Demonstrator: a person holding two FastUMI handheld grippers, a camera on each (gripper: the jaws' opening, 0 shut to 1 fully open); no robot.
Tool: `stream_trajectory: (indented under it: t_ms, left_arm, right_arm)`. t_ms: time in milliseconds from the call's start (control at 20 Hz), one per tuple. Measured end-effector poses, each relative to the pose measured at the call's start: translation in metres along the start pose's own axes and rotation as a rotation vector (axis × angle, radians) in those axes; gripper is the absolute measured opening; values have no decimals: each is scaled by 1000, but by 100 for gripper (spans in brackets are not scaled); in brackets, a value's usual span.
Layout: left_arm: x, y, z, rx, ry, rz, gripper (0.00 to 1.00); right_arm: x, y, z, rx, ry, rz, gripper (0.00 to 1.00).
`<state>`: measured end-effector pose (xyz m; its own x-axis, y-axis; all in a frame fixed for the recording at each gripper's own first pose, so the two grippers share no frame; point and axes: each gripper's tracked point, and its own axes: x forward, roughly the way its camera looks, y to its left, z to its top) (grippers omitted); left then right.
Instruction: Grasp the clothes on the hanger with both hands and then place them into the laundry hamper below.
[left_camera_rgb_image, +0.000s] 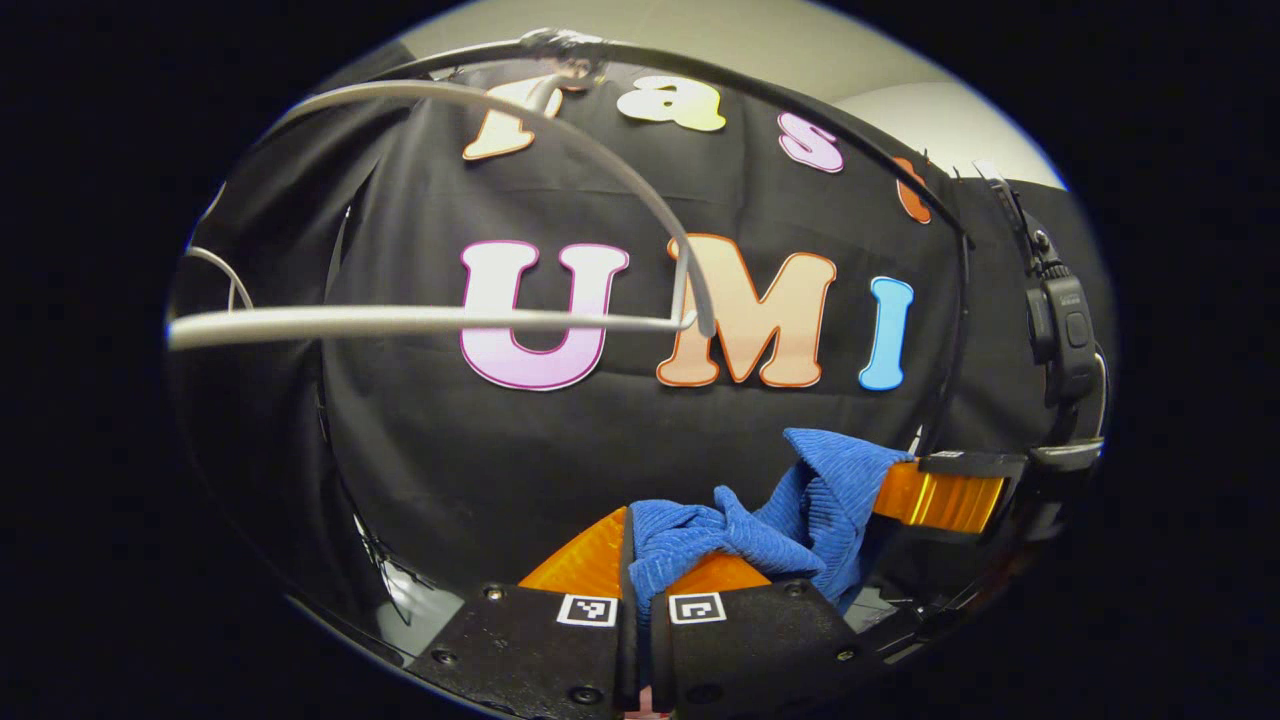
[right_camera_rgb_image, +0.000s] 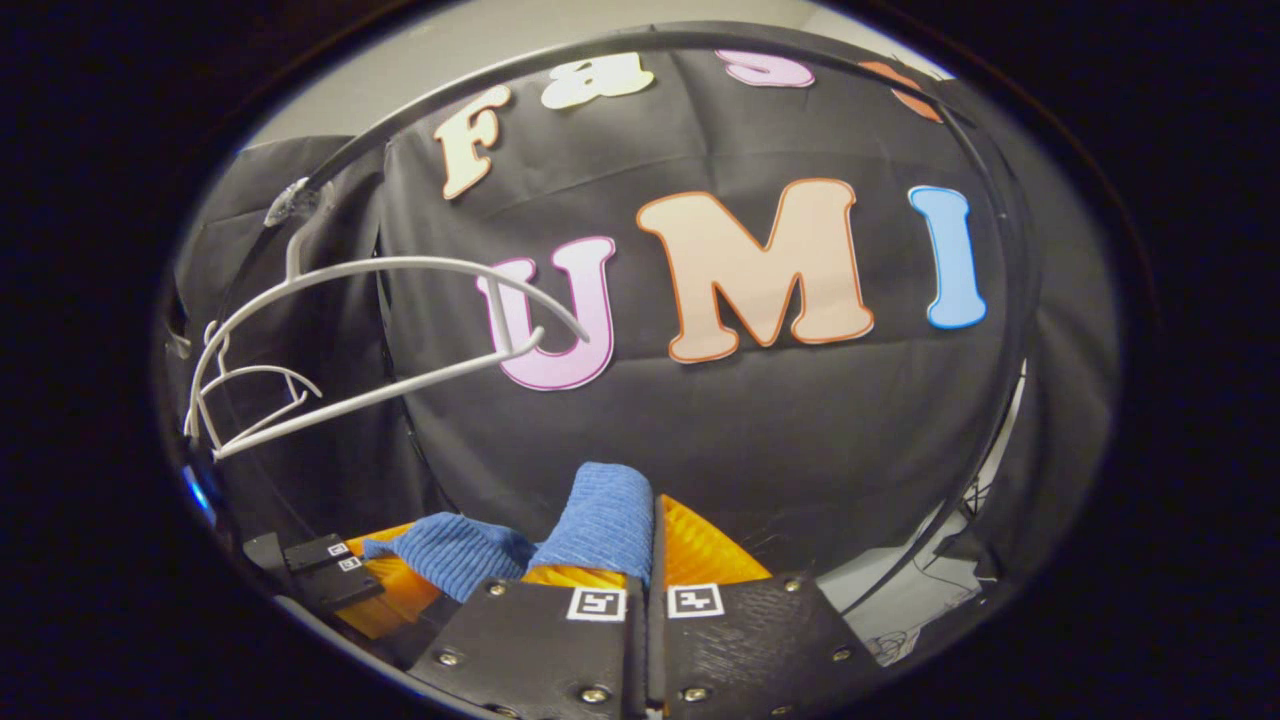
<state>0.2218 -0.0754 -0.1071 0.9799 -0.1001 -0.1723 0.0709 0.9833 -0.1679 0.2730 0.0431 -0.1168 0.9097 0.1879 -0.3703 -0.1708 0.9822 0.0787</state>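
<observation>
A blue ribbed garment stretches between both grippers, off the hanger. My left gripper is shut on one bunched end of it at the bottom of the left gripper view. To the right in that view my right gripper pinches the other end. In the right gripper view my right gripper is shut on a fold of the blue garment, which runs left to my left gripper. The white hanger hangs bare above and to the left, and the same hanger sits at the left of the right gripper view.
A black rail arcs overhead and carries the hanger's hook. A black device is clamped to the upright on the right. A second small white hanger hangs at the far left. Loose cables lie on the pale floor.
</observation>
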Motion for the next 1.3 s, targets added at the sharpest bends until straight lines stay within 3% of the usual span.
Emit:
stream_trajectory:
  t_ms: [550, 1050, 1300]
  left_arm:
    - [47, 35, -139, -14, 244, 27, 5]
    - [53, 32, -237, 51, 423, -6, 7]
    - [46, 33, -296, 48, 591, -18, 6]
  right_arm:
    - [58, -3, -149, 34, 299, -62, 1]
    - [67, -19, -254, 59, 499, -137, 2]
    - [69, -31, -298, 80, 598, -180, 2]
